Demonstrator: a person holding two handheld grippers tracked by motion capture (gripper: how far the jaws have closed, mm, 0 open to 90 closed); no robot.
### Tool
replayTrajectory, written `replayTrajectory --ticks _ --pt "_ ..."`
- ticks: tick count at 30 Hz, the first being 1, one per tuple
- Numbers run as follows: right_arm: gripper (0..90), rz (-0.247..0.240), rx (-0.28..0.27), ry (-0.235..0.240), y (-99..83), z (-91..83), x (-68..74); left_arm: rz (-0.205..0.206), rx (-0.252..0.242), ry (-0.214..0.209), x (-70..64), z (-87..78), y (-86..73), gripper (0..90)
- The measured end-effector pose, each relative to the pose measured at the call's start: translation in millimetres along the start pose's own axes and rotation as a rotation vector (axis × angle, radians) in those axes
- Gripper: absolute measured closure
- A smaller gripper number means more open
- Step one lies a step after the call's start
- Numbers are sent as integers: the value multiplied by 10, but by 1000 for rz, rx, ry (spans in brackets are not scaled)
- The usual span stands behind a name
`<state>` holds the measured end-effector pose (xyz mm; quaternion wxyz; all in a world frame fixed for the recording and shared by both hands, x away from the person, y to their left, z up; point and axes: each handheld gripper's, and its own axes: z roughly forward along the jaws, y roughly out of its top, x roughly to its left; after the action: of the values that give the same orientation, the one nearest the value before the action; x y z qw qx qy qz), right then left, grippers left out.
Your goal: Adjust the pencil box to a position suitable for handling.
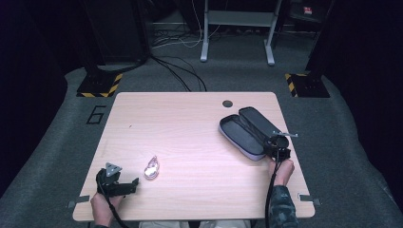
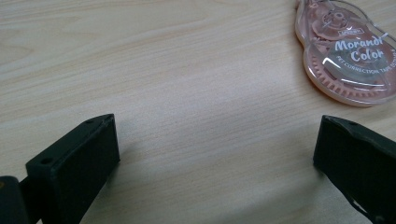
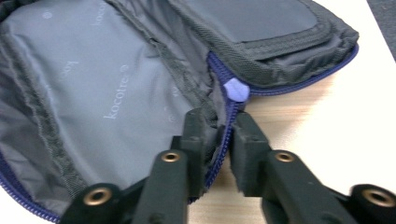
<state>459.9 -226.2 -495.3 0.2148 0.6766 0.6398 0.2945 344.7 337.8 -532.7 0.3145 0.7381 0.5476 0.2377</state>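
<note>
A pink, clear correction tape dispenser [image 1: 151, 167] lies on the wooden table [image 1: 190, 128] at the front left; in the left gripper view the dispenser [image 2: 345, 51] sits up and to the right of the jaws. My left gripper [image 1: 134, 184] [image 2: 215, 149] is open just left of it, low over the bare wood. An open pencil case [image 1: 249, 132] with grey lining [image 3: 93, 93] and a blue zip lies at the right. My right gripper [image 1: 279, 151] [image 3: 222, 135] is shut on the case's near rim, one jaw inside and one outside.
A round cable hole [image 1: 227, 103] sits near the table's far edge. Beyond the table are cables on the carpet [image 1: 180, 71], a desk frame's legs [image 1: 237, 33] and yellow-black striped stand bases [image 1: 100, 85]. The right table edge is close to the case.
</note>
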Motion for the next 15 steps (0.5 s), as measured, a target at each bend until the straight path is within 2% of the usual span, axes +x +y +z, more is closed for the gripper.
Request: replayTrajectory --ticks 8,15 --pt "846 -32 -7 10 12 17 59 -1 0 0 0 0 0 2" --pt "861 -67 -2 55 21 42 126 -1 0 -1 0 0 0 2"
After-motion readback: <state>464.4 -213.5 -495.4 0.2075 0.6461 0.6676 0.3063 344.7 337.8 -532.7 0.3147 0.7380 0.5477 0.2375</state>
